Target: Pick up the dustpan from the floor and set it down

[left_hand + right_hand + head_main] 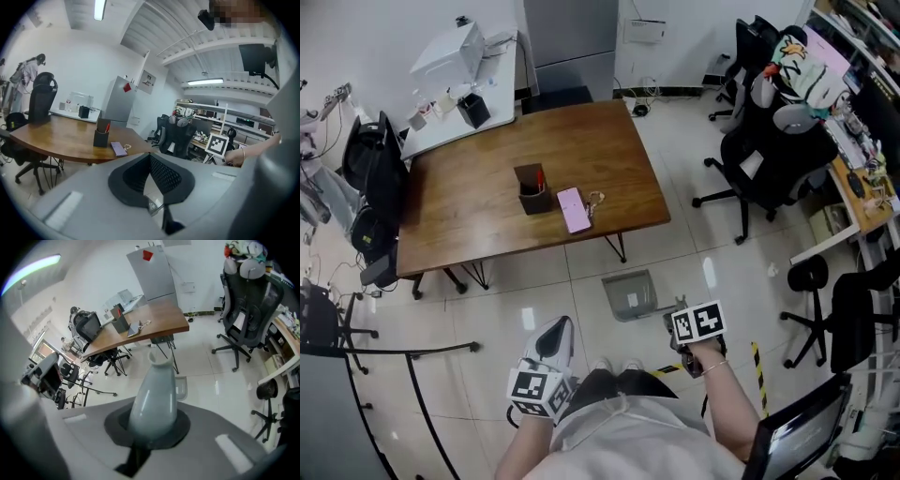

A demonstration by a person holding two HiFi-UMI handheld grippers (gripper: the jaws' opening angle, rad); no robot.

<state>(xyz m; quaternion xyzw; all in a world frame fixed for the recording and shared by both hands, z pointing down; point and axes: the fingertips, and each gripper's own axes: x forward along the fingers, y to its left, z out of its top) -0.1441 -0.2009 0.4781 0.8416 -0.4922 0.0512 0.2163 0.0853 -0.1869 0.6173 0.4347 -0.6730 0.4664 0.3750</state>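
- Right gripper view: the right tongs [151, 430] are clamped tight on the dustpan [157, 394] by its tapered handle; the pan hangs beyond, seemingly clear of the tiled floor [211, 366], near the wooden counter [140, 329]
- Beside it, the left tongs [150, 174] have their tips together, gripping nothing
- To do this well, I judge: keep the grip firm and the pan level; lower slowly; release only once it rests flat
- Looks: pale grey glossy plastic; hollow-ended handle; shallow squarish pan

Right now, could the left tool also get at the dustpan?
Probably yes: the left tool is empty, the dustpan sits close by, gripped by its handle in the right tool, and nothing stands between them.
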